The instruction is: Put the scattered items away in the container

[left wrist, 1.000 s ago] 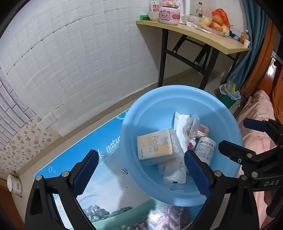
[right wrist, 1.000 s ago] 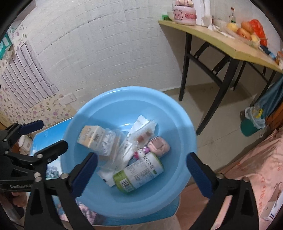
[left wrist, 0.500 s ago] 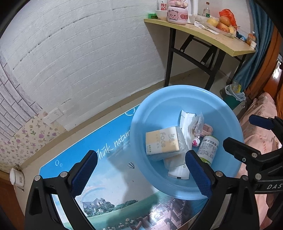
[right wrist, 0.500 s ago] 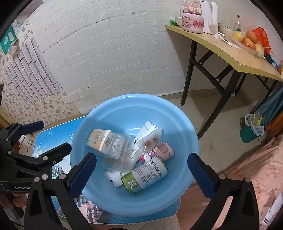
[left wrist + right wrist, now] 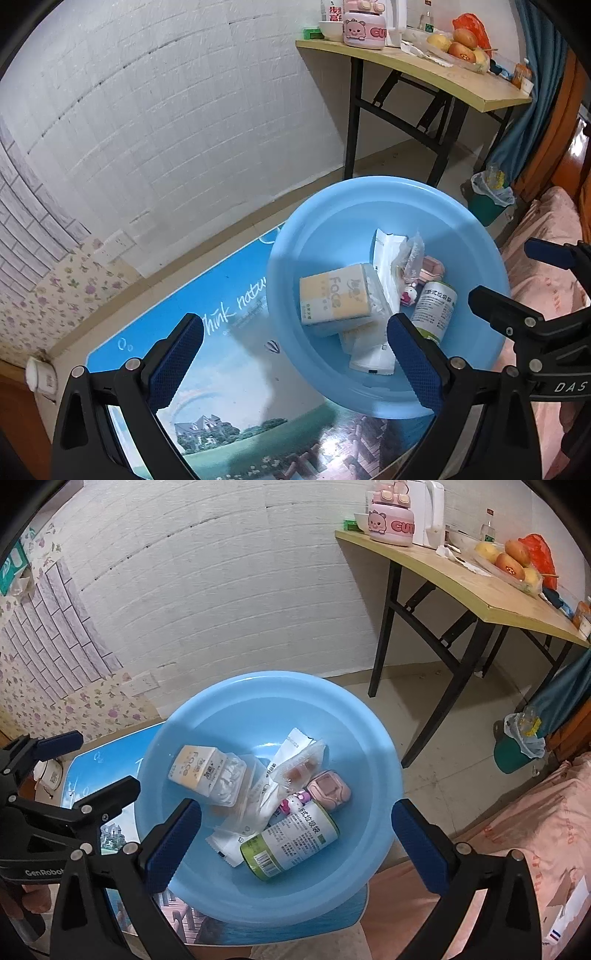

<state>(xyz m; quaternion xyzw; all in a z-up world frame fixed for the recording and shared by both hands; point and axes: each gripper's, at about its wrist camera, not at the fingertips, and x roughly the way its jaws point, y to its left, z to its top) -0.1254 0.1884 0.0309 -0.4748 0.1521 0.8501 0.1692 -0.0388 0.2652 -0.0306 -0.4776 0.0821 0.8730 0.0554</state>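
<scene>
A round blue basin (image 5: 332,218) (image 5: 236,694) sits on a small table with a blue landscape print (image 5: 221,369). In it lie a yellow tissue pack (image 5: 334,293) (image 5: 195,766), a green-labelled can (image 5: 434,310) (image 5: 291,843), white sachets (image 5: 386,254) (image 5: 299,749), a pink case (image 5: 328,790) and a small pink toy (image 5: 291,803). My left gripper (image 5: 295,363) is open and empty above the table, left of the basin. My right gripper (image 5: 295,845) is open and empty above the basin's near side. Each gripper shows at the edge of the other's view.
A folding table (image 5: 480,590) at the back right carries a pink pot (image 5: 391,526), a kettle, bottles and fruit. A green bin with a bag (image 5: 517,746) stands on the floor. A pink bedcover (image 5: 535,830) lies at the right. The white brick wall is behind.
Both grippers have drawn back and up from the basin, which looks smaller now. The left view has shifted left, showing more table. The items in the basin have not moved.
</scene>
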